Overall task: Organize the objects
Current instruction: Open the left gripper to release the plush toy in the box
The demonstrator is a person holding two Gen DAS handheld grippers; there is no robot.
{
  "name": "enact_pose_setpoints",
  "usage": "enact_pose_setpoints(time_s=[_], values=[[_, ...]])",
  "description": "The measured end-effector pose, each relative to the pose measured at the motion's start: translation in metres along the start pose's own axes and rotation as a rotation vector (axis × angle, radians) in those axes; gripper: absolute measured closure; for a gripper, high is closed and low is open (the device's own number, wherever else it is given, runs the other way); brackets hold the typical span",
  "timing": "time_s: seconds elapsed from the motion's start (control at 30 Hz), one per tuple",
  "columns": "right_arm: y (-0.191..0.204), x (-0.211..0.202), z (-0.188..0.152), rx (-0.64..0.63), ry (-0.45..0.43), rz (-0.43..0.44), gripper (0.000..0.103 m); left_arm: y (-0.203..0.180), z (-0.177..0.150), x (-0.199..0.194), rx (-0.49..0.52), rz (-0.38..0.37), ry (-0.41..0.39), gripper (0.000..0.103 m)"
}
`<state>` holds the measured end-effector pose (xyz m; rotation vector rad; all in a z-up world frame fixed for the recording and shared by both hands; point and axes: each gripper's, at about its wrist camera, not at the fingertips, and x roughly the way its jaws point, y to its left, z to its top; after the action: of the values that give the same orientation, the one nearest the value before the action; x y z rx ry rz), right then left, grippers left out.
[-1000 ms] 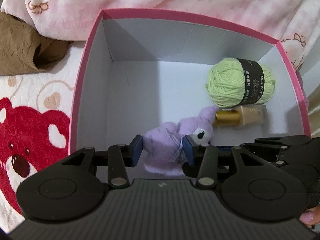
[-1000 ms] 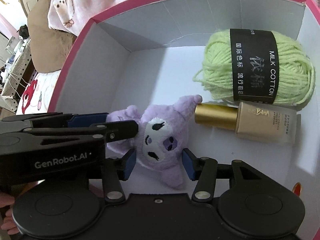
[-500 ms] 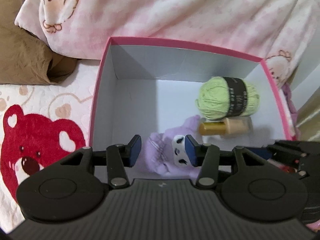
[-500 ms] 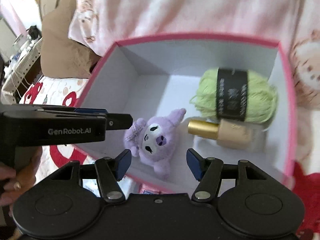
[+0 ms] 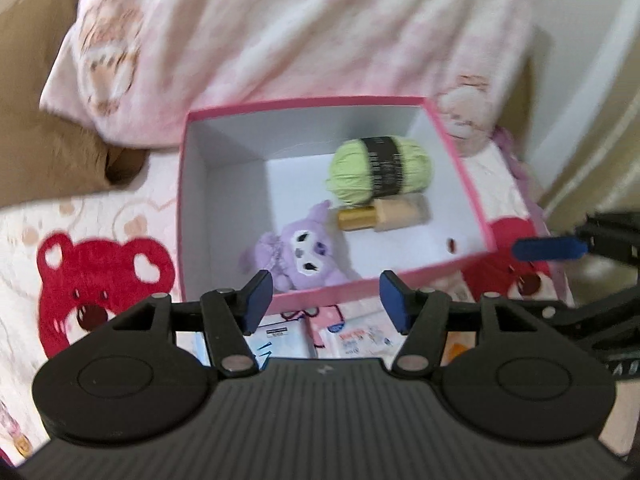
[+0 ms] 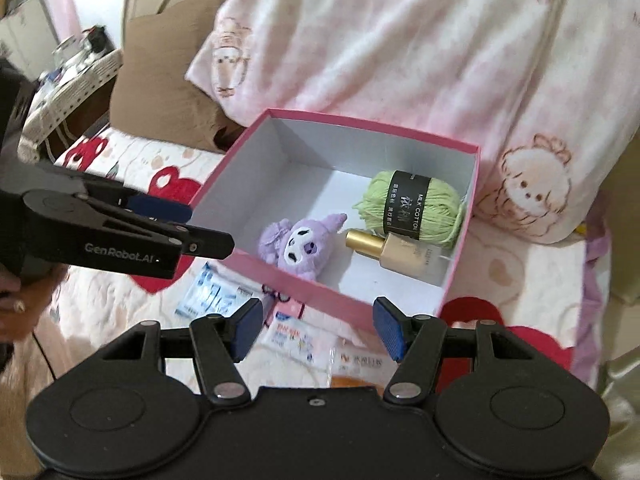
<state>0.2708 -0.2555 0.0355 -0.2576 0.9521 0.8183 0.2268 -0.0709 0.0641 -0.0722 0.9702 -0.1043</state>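
A pink cardboard box with a white inside [image 6: 352,308] sits open on a cream bedspread printed with red bears [image 5: 104,276]. Inside it, a small purple plush toy with a white face [image 6: 298,246] lies near the front wall, at about seven o'clock of the box floor. At two o'clock from it rests a ball of light green yarn with a black paper band [image 6: 408,210], pushed toward the far right corner. A beige bottle with a gold cap [image 6: 394,250] lies on its side right against the yarn's near edge, its cap pointing at the plush toy.

The left gripper [image 5: 326,300] hangs above the box's near rim, its jaws having just been opening; the blue pads stand apart with nothing between them. The right gripper [image 6: 318,330] hovers likewise above the near rim, jaws parted and empty. A person's hand [image 6: 16,304] grips the left tool's handle at nine o'clock in the right wrist view.

Several flat printed paper packets [image 6: 292,336] lie on the bedspread just in front of the box. A pink fleece blanket with cartoon figures [image 6: 400,60] is heaped behind it, at twelve o'clock.
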Motion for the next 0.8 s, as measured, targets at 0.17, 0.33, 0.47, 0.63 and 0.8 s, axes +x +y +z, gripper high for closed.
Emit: enact_pose_setpoints(time_s=[0.17, 0.33, 0.47, 0.63, 0.8], values=[[0.014, -0.033, -0.01, -0.064, -0.022, -0.03, 0.036, -0.016, -0.008, -0.028, 0.016, -0.007, 0.017, 0.043], [0.025, -0.063, -0.028, -0.151, -0.018, -0.024, 0.032, -0.034, -0.021, -0.058, 0.064, -0.014, 0.011, 0.038], [0.027, -0.077, -0.046, -0.19, -0.003, -0.017, 0.03, -0.047, -0.032, -0.07, 0.078, -0.061, 0.017, 0.034], [0.021, -0.076, -0.07, -0.195, 0.021, 0.009, 0.03, -0.063, -0.048, -0.066, 0.058, -0.101, 0.03, 0.024], [0.012, -0.061, -0.091, -0.193, 0.052, 0.04, 0.03, -0.075, -0.067, -0.044, 0.039, -0.075, 0.083, 0.024]])
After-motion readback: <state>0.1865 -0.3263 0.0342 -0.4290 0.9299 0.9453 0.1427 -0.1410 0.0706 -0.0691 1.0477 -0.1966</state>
